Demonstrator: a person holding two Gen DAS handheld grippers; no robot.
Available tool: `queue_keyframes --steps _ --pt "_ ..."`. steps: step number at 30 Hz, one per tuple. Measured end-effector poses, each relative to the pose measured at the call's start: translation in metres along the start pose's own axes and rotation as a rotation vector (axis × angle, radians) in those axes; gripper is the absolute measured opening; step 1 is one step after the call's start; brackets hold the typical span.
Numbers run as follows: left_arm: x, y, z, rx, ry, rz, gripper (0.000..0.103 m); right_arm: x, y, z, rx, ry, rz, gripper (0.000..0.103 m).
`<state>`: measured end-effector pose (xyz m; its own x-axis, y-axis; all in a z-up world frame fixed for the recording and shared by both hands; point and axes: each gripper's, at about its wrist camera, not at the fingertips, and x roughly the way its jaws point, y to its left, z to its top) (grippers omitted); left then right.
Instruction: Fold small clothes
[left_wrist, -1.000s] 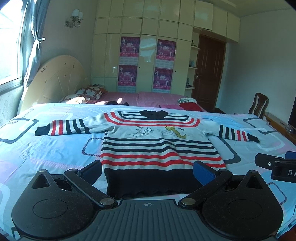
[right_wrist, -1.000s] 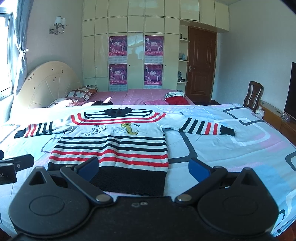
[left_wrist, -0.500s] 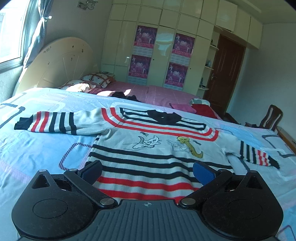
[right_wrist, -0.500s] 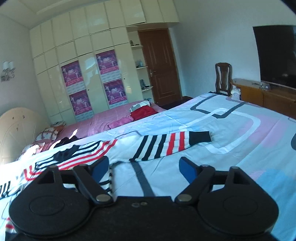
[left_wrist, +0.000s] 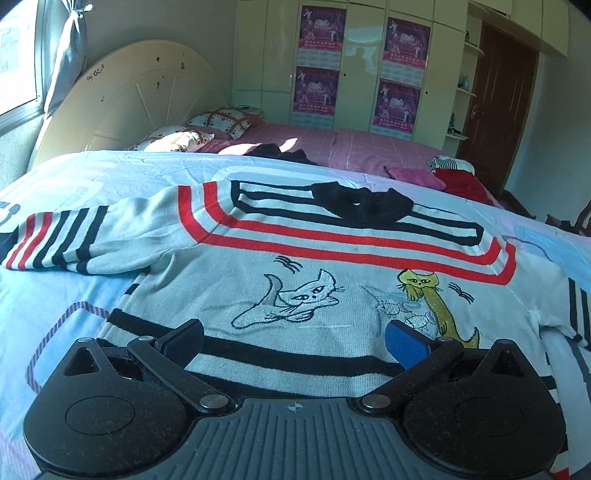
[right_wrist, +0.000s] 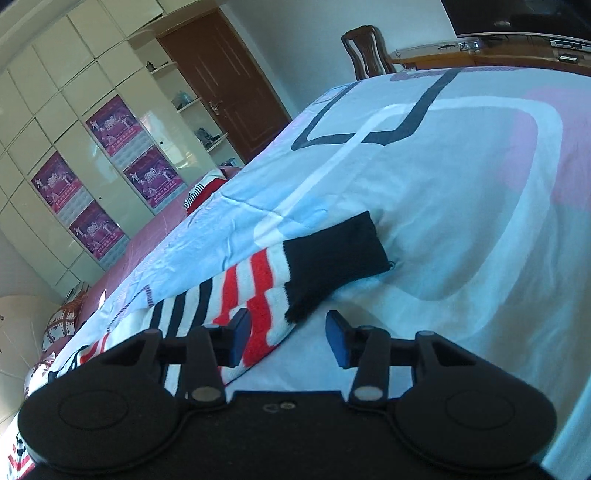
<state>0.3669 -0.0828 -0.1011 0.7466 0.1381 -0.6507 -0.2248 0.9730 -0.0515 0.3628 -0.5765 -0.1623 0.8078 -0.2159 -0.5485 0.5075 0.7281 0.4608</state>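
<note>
The left gripper (left_wrist: 293, 341) hangs low over the chest of the sweater (left_wrist: 332, 280), aimed down and forward along the bed, its jaws spread wide with nothing pinched; the blue pads (left_wrist: 404, 341) sit above the knit near the embroidered cats. The right gripper (right_wrist: 288, 338) is rolled steeply to one side, so the room tilts in its view, and it sits just short of the right sleeve (right_wrist: 266, 284), whose black cuff (right_wrist: 334, 262) lies right ahead of the fingertips. Its jaws have just been closing and now stand part-way apart, the striped sleeve edge between them but not visibly pressed by either pad. A second ago both grippers were back at the hem, level, with the whole sweater in view; since then the left has come forward over the body to the chest, and the right has swung out to the sleeve end and tipped over. The sweater lies flat and face up on the blue-and-pink patterned bedspread (right_wrist: 461, 177), sleeves stretched out to either side. It is white knit with red and black stripes, a black collar (left_wrist: 364, 203), a black hem band and black cuffs, with a white cat and a yellow cat stitched across the chest.
</note>
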Motion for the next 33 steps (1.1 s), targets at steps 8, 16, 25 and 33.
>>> queue_keyframes --steps 8,16,25,33 --pt "0.032 -0.013 0.006 0.01 0.025 0.027 0.103 0.024 0.002 -0.001 -0.009 -0.012 0.066 0.045" --pt "0.045 0.014 0.008 -0.023 0.032 0.06 0.103 0.032 0.003 0.008 0.027 -0.019 -0.013 0.012" --pt "0.056 0.089 0.018 -0.015 0.017 0.094 0.103 0.022 0.101 0.011 -0.26 -0.108 -0.056 0.009" --pt "0.083 0.15 0.034 -0.028 0.029 0.066 0.103 0.002 0.249 -0.05 -0.504 -0.109 0.114 0.009"
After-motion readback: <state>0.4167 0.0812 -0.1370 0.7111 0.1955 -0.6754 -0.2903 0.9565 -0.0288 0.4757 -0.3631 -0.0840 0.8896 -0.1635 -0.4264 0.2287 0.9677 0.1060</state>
